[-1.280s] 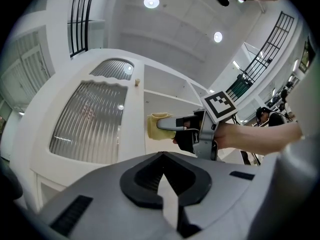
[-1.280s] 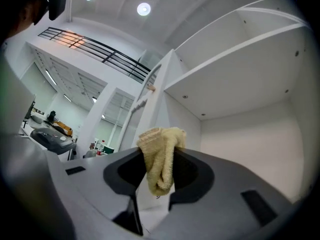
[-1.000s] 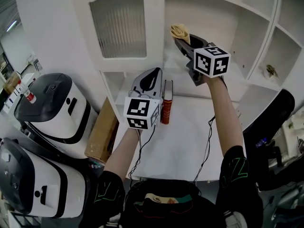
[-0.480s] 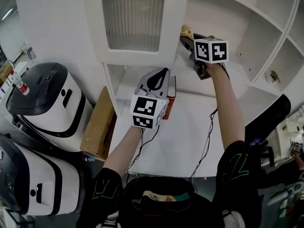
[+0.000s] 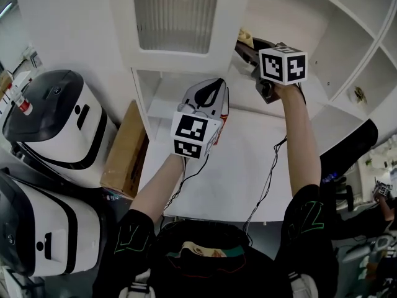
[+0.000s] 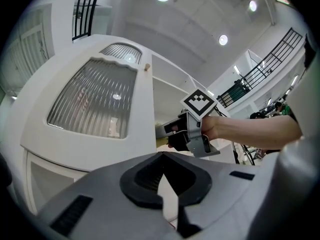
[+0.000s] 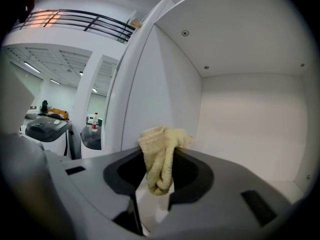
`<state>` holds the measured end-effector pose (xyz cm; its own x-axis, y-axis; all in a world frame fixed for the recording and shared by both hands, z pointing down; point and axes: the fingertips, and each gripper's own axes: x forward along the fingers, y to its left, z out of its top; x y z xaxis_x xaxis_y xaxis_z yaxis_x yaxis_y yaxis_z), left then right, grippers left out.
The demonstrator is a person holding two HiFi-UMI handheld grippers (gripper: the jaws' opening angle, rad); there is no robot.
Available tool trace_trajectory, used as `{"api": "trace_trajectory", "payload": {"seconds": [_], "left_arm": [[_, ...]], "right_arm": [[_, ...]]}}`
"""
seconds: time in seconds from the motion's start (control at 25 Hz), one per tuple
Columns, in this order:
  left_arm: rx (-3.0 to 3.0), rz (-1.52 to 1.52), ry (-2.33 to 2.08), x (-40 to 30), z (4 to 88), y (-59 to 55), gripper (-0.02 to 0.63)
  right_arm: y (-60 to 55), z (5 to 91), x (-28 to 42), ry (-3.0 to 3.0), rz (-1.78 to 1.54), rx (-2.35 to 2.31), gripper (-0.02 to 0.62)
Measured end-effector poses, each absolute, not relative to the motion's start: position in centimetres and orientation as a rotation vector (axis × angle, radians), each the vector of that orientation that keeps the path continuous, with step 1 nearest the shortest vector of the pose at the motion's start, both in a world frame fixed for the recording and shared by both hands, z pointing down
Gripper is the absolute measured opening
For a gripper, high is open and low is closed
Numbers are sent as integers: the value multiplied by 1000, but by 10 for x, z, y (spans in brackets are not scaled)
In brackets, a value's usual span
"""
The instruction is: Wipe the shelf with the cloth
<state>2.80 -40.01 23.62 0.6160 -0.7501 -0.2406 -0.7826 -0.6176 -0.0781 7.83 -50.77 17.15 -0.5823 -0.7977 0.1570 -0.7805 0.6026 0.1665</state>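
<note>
The right gripper [image 7: 156,193] has its jaws closed tight on a pale yellow terry cloth [image 7: 161,156], which bunches up above the jaw tips and hangs down in a fold between them. This gripper reaches up into an open compartment of the white shelf unit [image 5: 322,36], close to the compartment's left wall. The right gripper view shows the bare white back panel and ceiling ahead, but not whether the cloth touches any surface. In the head view the cloth is a small yellow tuft at the gripper's tip, just beside the edge of the cabinet door [image 5: 177,17] with its ribbed glass panel. The left gripper [image 6: 162,181] is held lower, below that door and over the white table [image 5: 236,179]. Its jaws are together with nothing between them. A thin strip of a red book [image 5: 217,138] shows at its right side. To the left of the table stand a brown cardboard box [image 5: 124,157] and two white-and-black machines [image 5: 56,129].
</note>
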Motion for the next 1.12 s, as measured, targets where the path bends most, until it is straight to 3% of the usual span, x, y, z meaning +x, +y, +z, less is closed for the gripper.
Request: {"api": "trace_trajectory", "payload": {"seconds": [1.12], "left_arm": [[-2762,285,1211,66,256,-393,-2]], "right_arm": [[-405,180,80,-2888,-244,1075,127]]}}
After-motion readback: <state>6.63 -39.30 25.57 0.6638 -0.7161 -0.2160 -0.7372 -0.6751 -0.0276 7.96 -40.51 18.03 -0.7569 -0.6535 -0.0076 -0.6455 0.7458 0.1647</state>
